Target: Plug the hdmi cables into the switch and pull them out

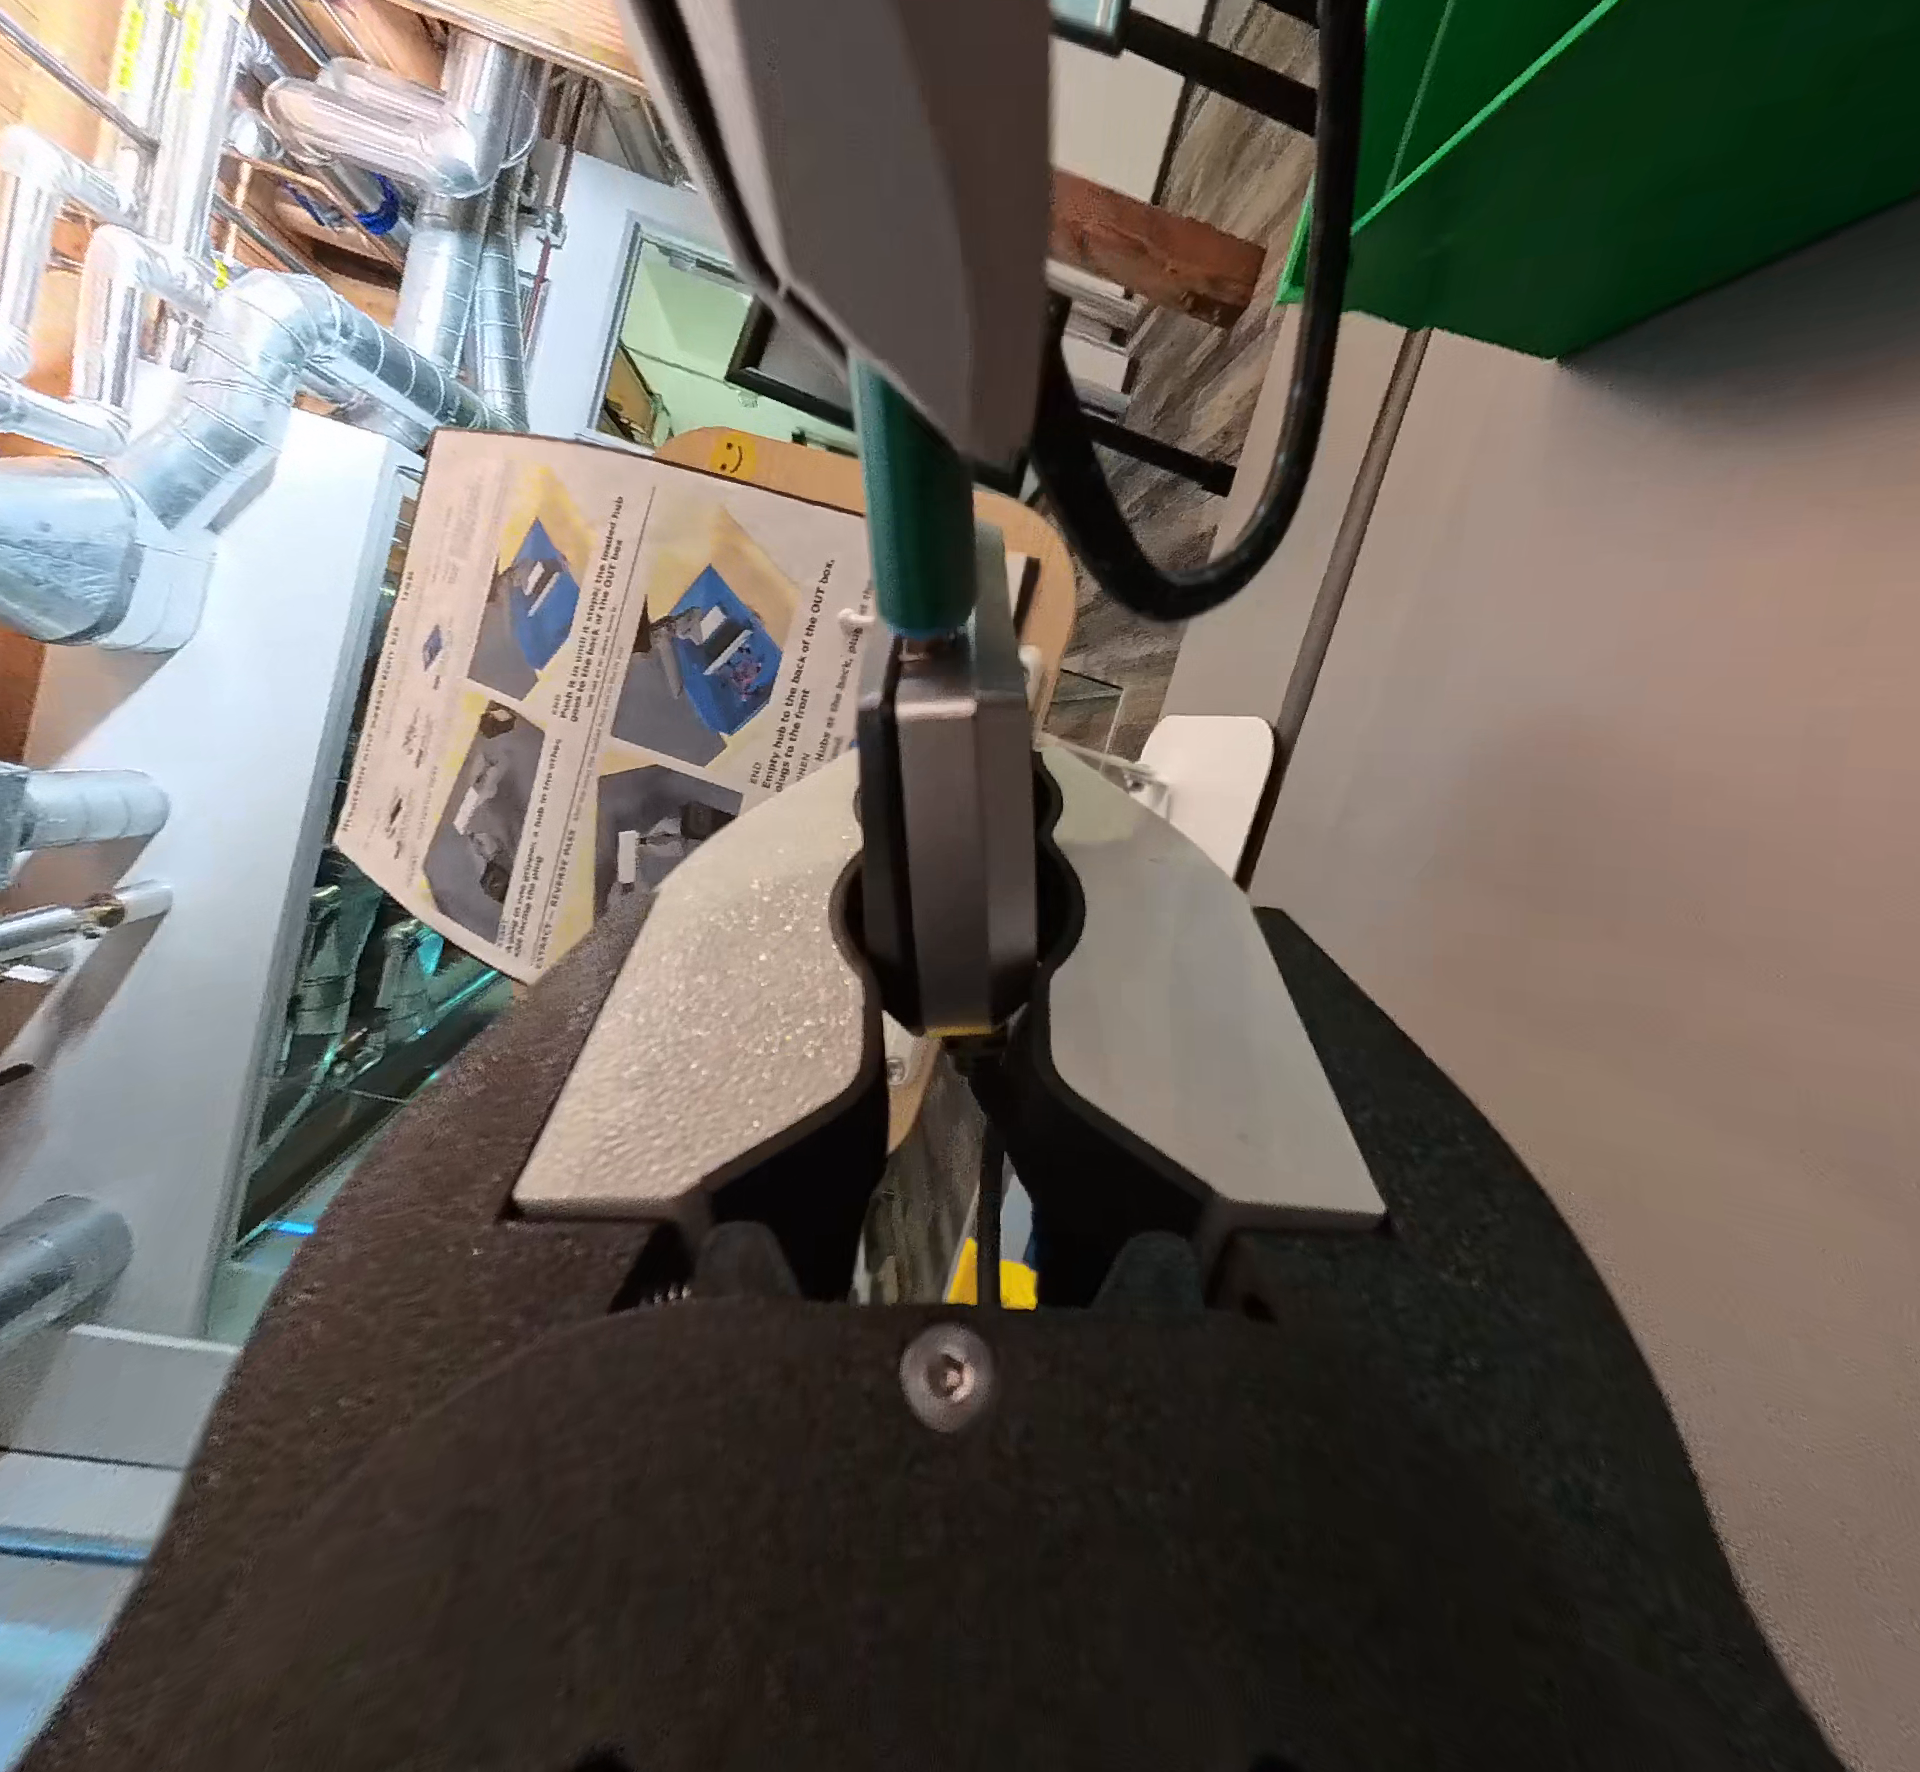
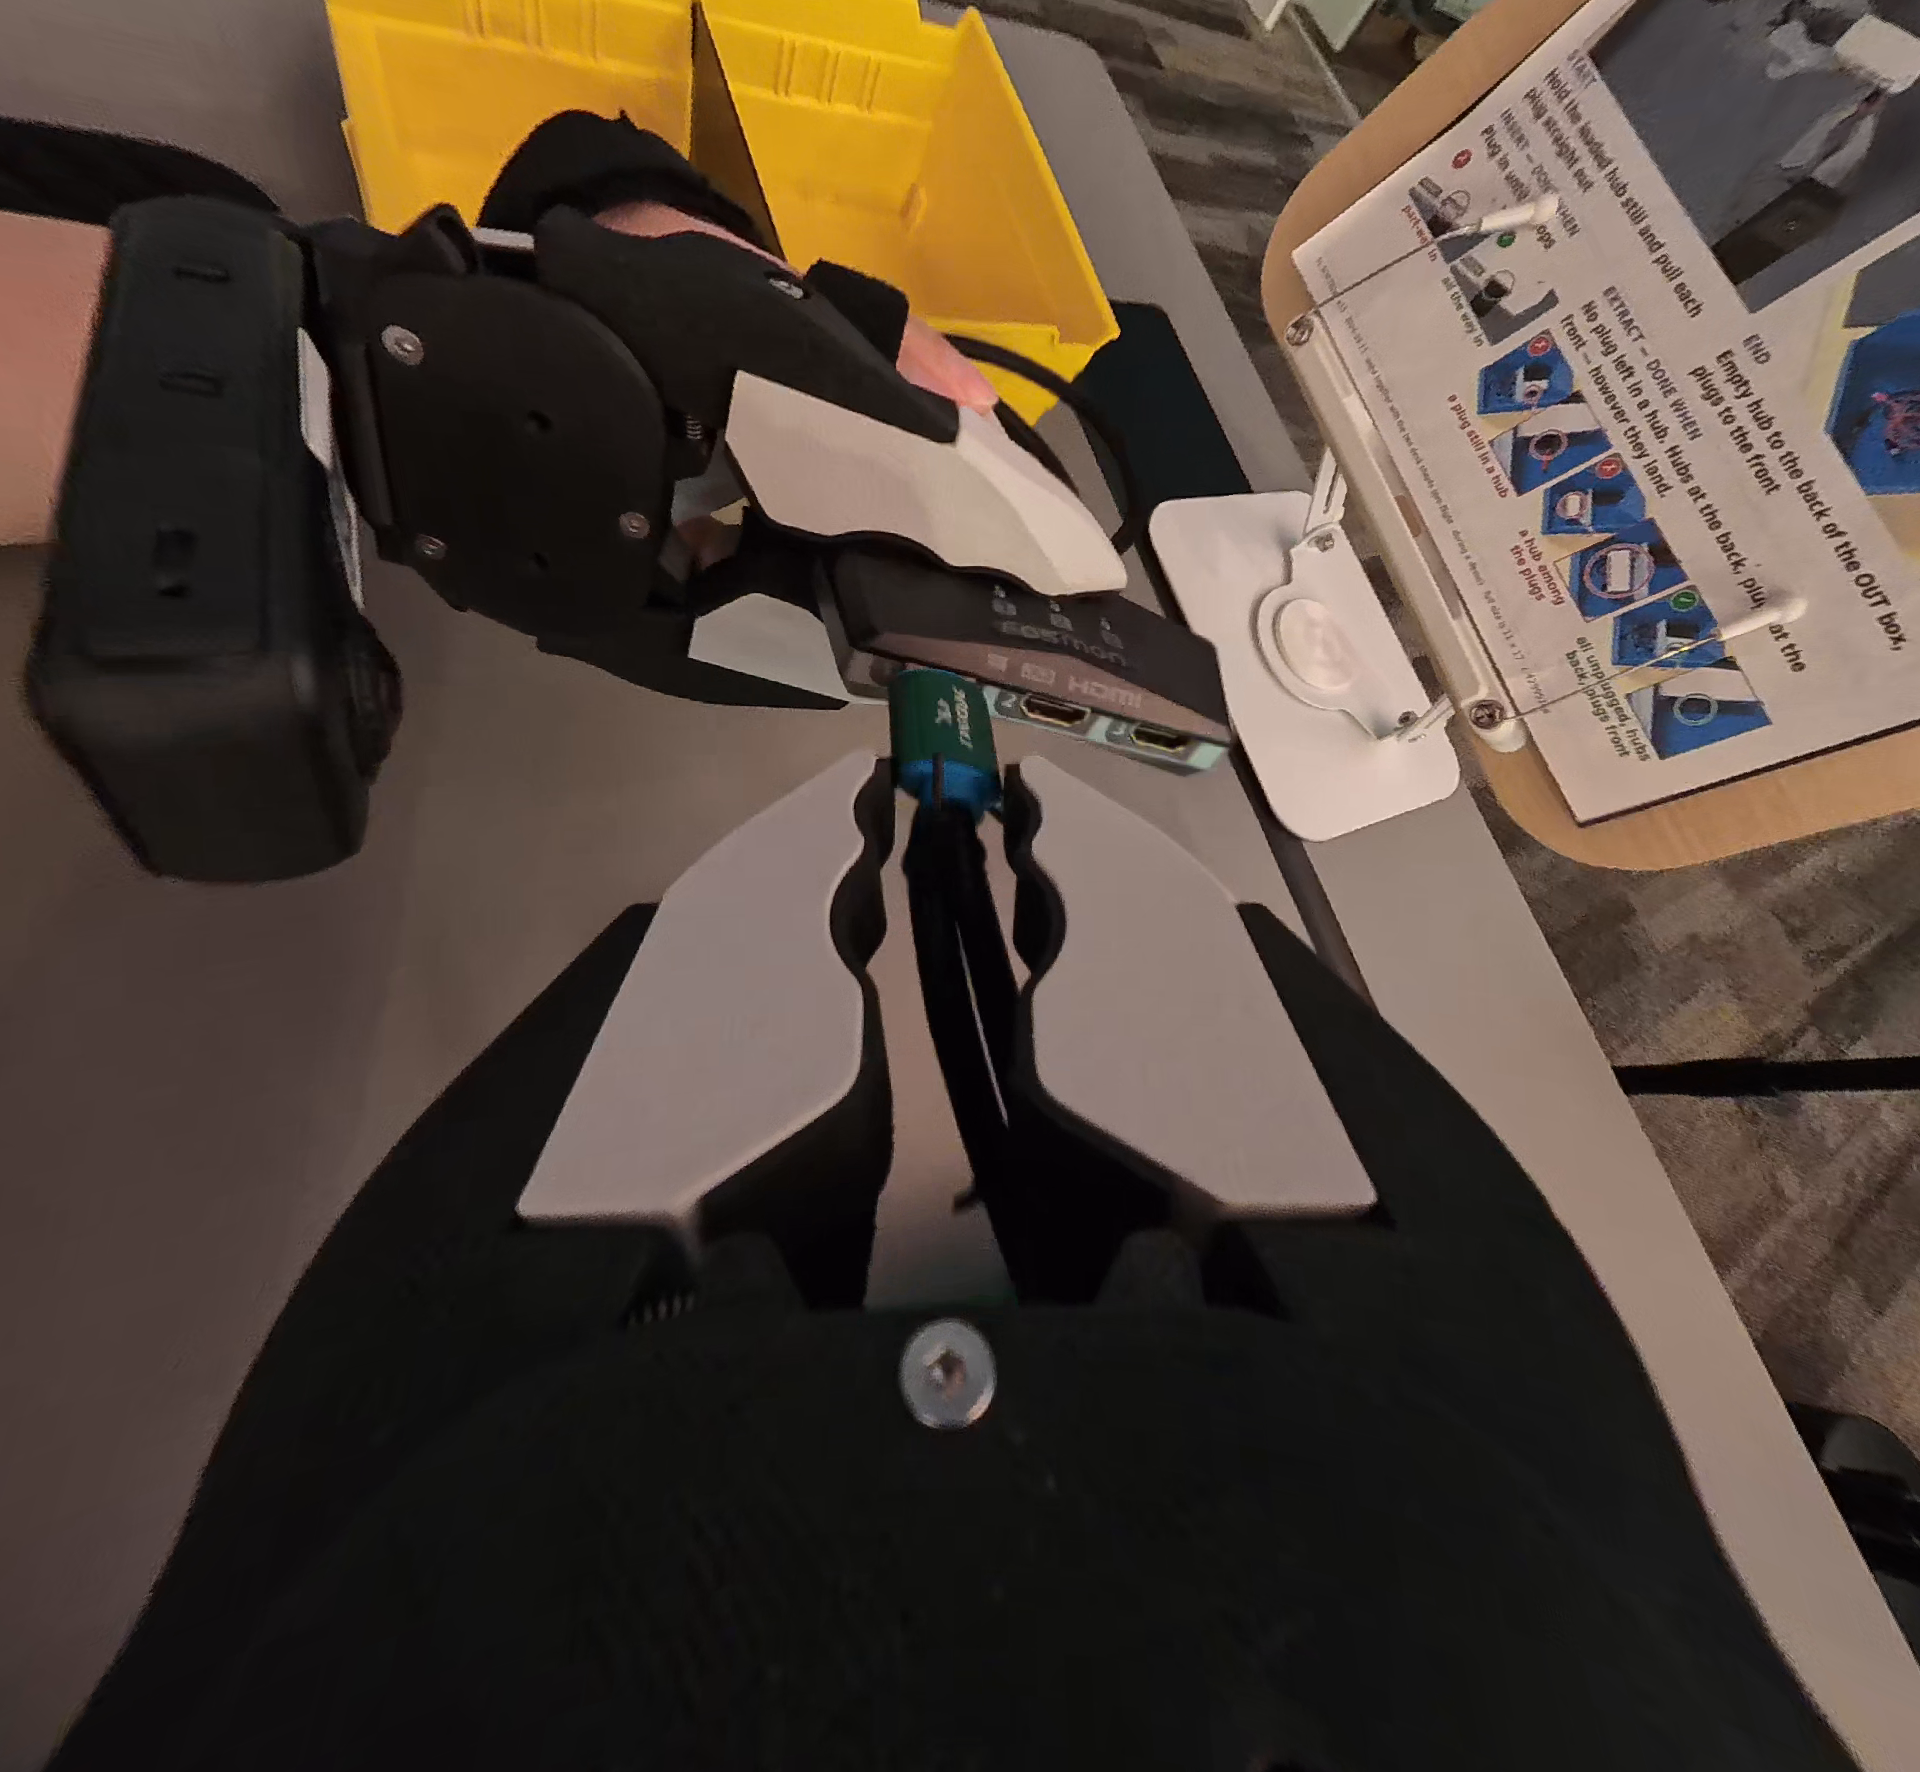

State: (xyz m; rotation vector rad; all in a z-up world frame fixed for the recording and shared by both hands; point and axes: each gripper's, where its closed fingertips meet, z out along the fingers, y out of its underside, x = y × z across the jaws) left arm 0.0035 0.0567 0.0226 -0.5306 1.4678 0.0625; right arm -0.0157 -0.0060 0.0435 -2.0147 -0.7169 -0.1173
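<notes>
My left gripper [image 1: 951, 787] is shut on a black HDMI switch [image 1: 951, 849], seen edge-on between its fingers. In the right wrist view the switch [image 2: 1039, 647] sticks out from under the left gripper's white upper finger [image 2: 935, 486], held above the grey table. My right gripper [image 2: 948, 772] is shut on the rear of a green HDMI plug [image 2: 951, 730]. The plug's nose sits in the switch's leftmost port. Two ports [image 2: 1049, 709] to its right are empty. Its black cable [image 2: 961, 974] runs back between my right fingers. The plug also shows in the left wrist view [image 1: 914, 517].
A yellow bin [image 2: 727, 143] stands on the table behind the left gripper. A green bin [image 1: 1610, 112] is at the upper right. A wooden board with a picture sheet [image 2: 1621, 434] on a white stand [image 2: 1340, 673] is at the table's right edge [image 2: 1455, 943]. A black cable [image 1: 1278, 475] loops nearby. One gripper's finger ends stand about 7 cm off the other's.
</notes>
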